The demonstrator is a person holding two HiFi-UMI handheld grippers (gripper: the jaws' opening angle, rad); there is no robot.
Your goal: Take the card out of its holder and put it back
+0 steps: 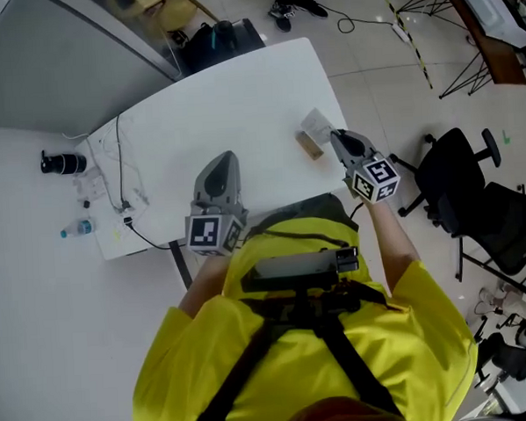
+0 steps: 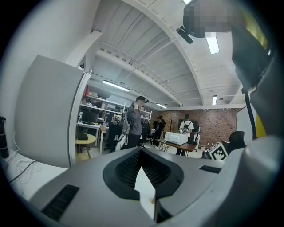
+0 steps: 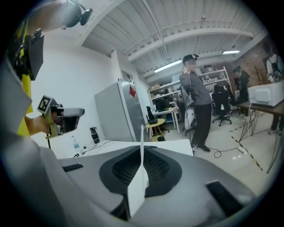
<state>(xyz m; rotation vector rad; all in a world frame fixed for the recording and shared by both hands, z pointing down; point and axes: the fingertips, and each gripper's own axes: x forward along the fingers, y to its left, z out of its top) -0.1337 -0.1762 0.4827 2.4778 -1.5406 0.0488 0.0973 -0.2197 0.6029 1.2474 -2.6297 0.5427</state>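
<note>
The white card [image 1: 315,121] is in the air just above the small wooden holder [image 1: 310,145], which stands on the white table [image 1: 240,101] near its right edge. My right gripper [image 1: 336,135] is shut on the card. In the right gripper view the card [image 3: 141,177] stands edge-on between the pads and sticks up past the jaws. My left gripper [image 1: 225,156] rests lower left of the holder, apart from it, with its jaws together and nothing in them. In the right gripper view the left gripper [image 3: 66,117] appears at the left.
A black cylinder [image 1: 63,162], a small bottle [image 1: 75,229] and white cables [image 1: 120,169] lie on the table's left part. A black office chair [image 1: 455,177] stands right of the table. People [image 3: 197,97] stand in the room beyond.
</note>
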